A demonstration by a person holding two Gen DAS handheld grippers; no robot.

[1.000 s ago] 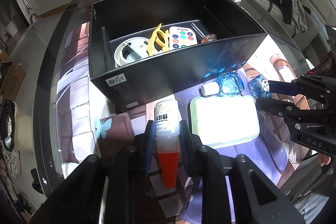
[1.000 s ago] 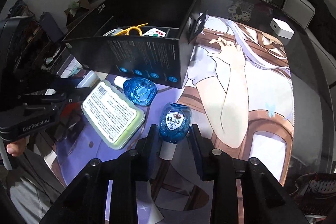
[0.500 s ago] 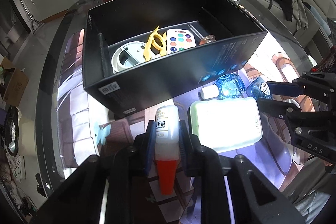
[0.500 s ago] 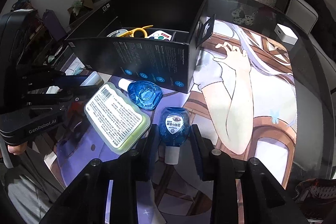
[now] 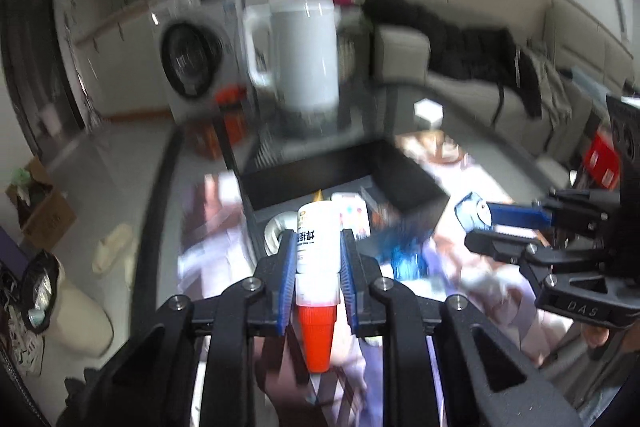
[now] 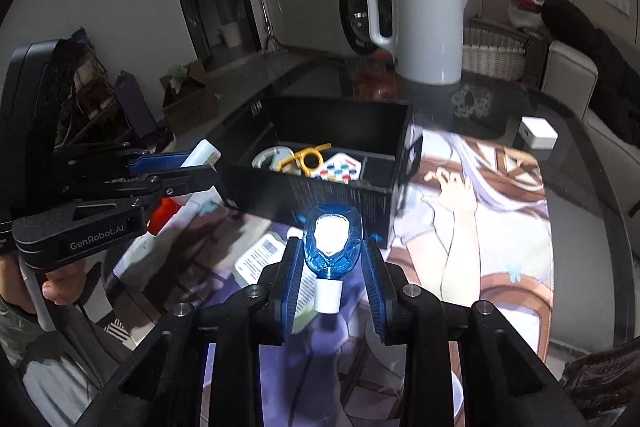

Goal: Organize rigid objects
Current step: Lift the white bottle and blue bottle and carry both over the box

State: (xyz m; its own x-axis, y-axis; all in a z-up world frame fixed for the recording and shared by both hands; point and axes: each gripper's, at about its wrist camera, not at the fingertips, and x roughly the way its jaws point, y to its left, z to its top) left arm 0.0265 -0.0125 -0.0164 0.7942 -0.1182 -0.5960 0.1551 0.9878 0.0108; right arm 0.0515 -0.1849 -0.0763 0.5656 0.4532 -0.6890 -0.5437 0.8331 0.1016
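Observation:
My left gripper (image 5: 318,259) is shut on a white glue bottle with a red cap (image 5: 317,267), held in the air short of the black box (image 5: 344,175). My right gripper (image 6: 332,263) is shut on a small blue bottle with a white cap (image 6: 331,247), lifted above the mat in front of the black box (image 6: 340,187). Inside the box lie a yellow ring piece (image 6: 308,159), a card with coloured dots (image 6: 338,169) and a white round holder (image 6: 268,159). From the right wrist view the left gripper (image 6: 192,173) shows at left with the glue bottle (image 6: 200,157).
A white kettle (image 6: 424,27) stands beyond the box on the dark round glass table (image 6: 580,163). A pale green case (image 6: 264,259) and a printed picture mat (image 6: 480,227) lie in front of the box. A small white cube (image 6: 538,137) sits at right.
Both grippers have risen off the mat with their bottles and tipped up toward level. The left wrist view is now blurred and looks across the box at the kettle.

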